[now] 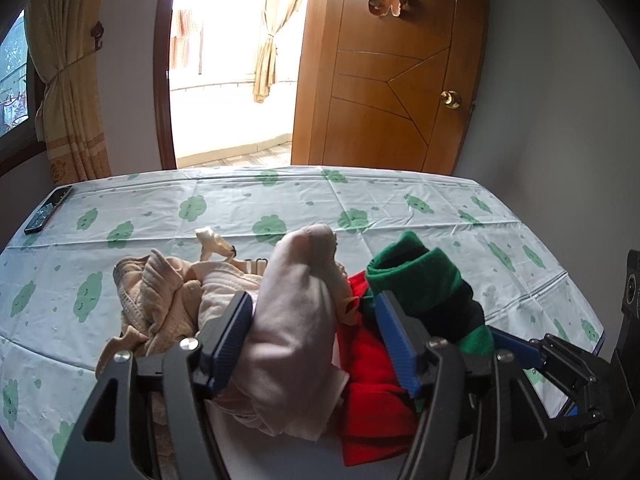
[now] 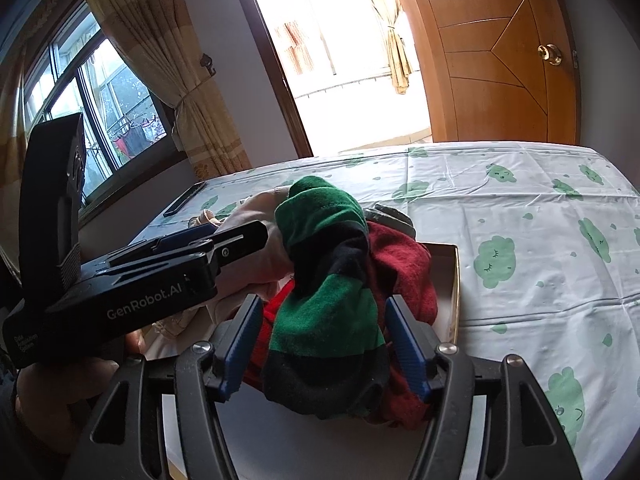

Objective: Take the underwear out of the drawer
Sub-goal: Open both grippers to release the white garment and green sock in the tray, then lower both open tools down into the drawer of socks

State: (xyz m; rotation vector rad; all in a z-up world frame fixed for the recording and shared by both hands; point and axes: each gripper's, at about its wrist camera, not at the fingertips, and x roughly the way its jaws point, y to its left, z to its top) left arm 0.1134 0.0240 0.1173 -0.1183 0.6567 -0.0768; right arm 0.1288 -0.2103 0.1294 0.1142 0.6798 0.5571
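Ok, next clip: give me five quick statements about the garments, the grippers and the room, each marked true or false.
1. The left gripper straddles a pale pink garment. True.
2. The green and black striped garment lies between the right gripper's fingers. True.
3. The wooden door is shut. False: it stands open onto a bright balcony.
4. A dark phone lies near the far left edge of the cloud-print cloth. True.
5. The red garment hangs from the curtain. False: it lies under the striped one in the pile.
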